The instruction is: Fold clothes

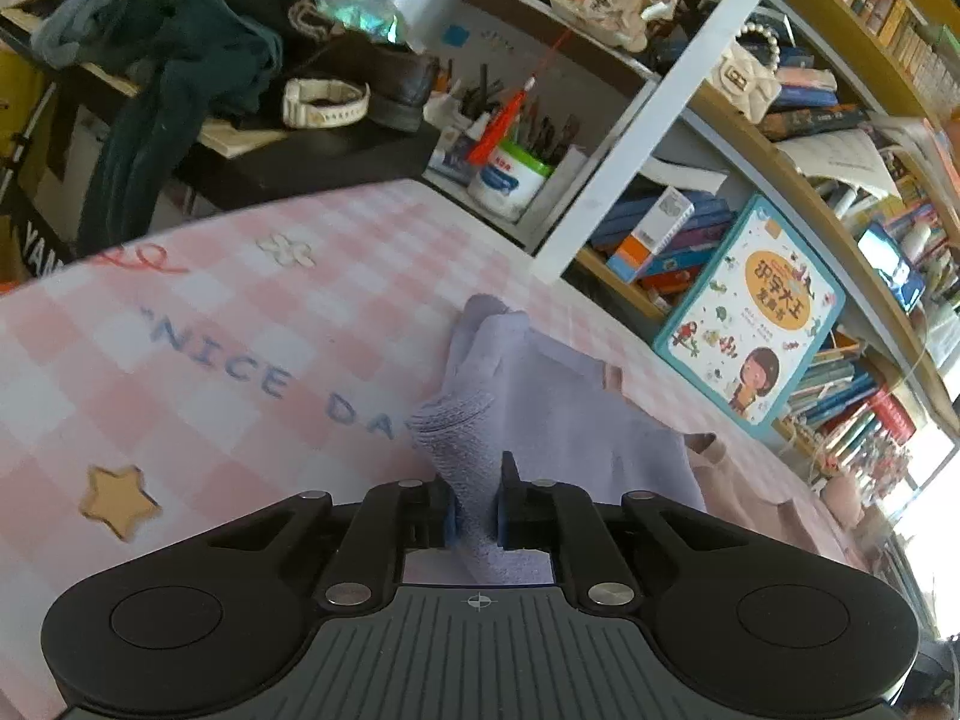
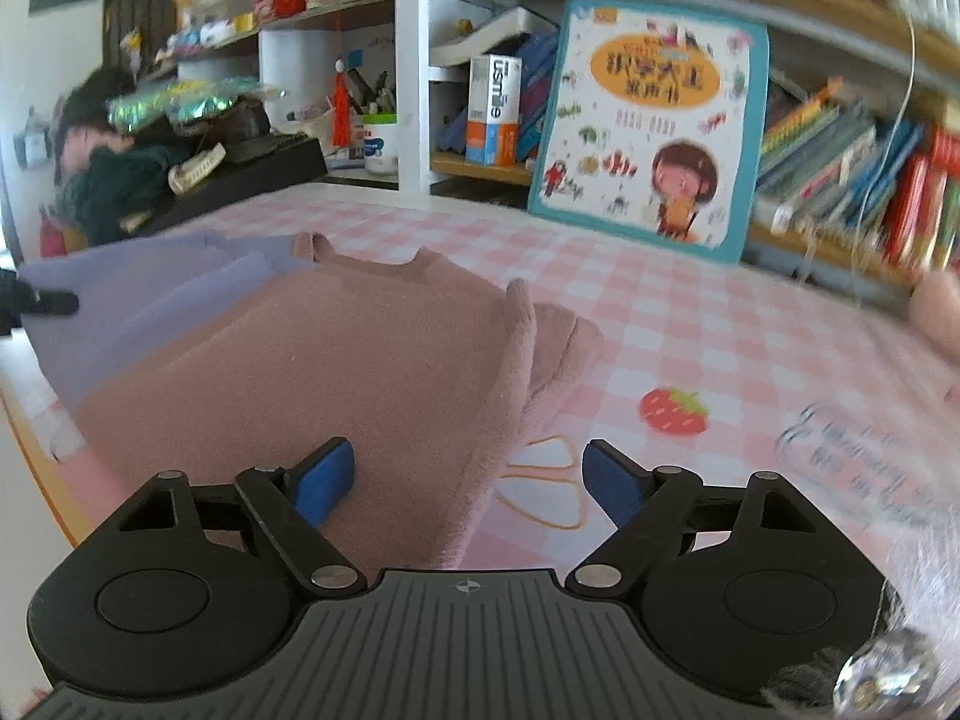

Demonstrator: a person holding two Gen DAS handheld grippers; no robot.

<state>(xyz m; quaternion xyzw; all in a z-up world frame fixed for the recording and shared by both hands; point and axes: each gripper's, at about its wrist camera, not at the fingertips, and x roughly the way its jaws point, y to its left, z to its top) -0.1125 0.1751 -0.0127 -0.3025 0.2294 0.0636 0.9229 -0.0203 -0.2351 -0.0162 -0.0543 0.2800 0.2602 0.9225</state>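
Observation:
A lavender garment point(image 1: 558, 408) lies on the pink checked tablecloth point(image 1: 210, 330), one bunched edge lifted off it. My left gripper point(image 1: 477, 516) is shut on that lifted fold, which runs up between the blue pads. In the right wrist view the same lavender garment point(image 2: 138, 294) lies at the left, partly under a dusty-pink sweater point(image 2: 336, 360) spread flat with a sleeve folded along its right side. My right gripper point(image 2: 465, 480) hovers open over the sweater's near right edge; its left pad is above the fabric and its right pad above the tablecloth point(image 2: 690, 324). Nothing is between its pads.
A bookshelf with a children's picture book point(image 2: 651, 120) leaning on it borders the table's far side. A pen cup point(image 1: 507, 177) and a dark shelf with clothes, a shoe and a watch point(image 1: 327, 102) stand at the far left corner.

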